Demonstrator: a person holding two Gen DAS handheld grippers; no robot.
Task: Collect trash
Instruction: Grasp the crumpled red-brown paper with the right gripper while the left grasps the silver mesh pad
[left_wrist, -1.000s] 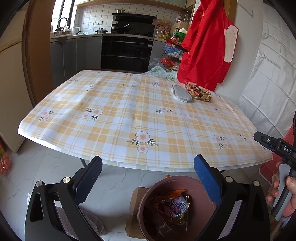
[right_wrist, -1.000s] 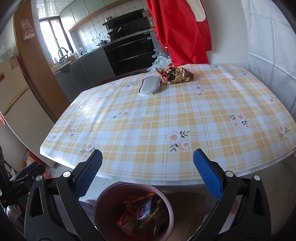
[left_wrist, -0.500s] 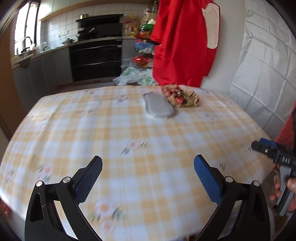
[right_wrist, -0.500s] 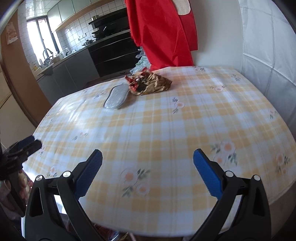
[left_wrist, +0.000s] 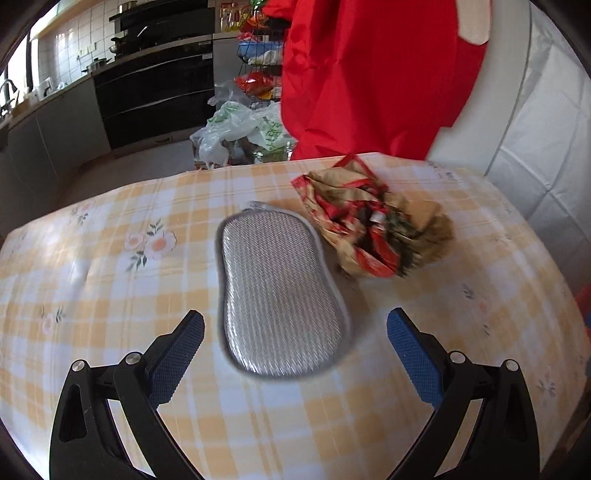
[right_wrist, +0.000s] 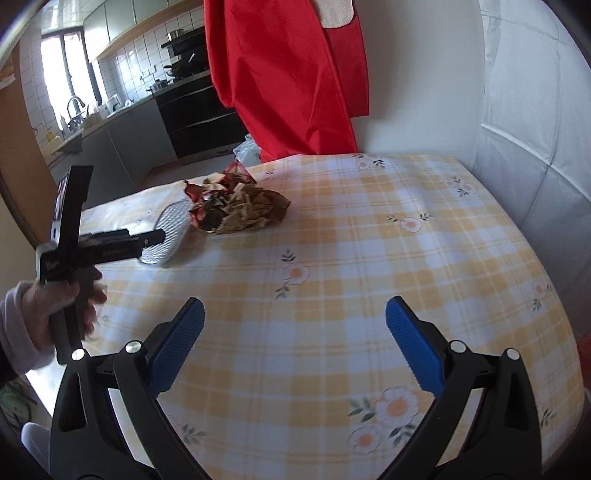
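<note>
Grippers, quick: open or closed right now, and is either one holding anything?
Left gripper: open, holding nothing, poised at the near end of the silver pad.
Right gripper: open, holding nothing, over bare tablecloth.

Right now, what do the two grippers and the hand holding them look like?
Both the left gripper and the right gripper have black plastic arms with silver rivets and ribbed blue pads on the fingertips. From the side, the left one shows small white lettering, too small to read. The left hand is bare below a pale sleeve.
</note>
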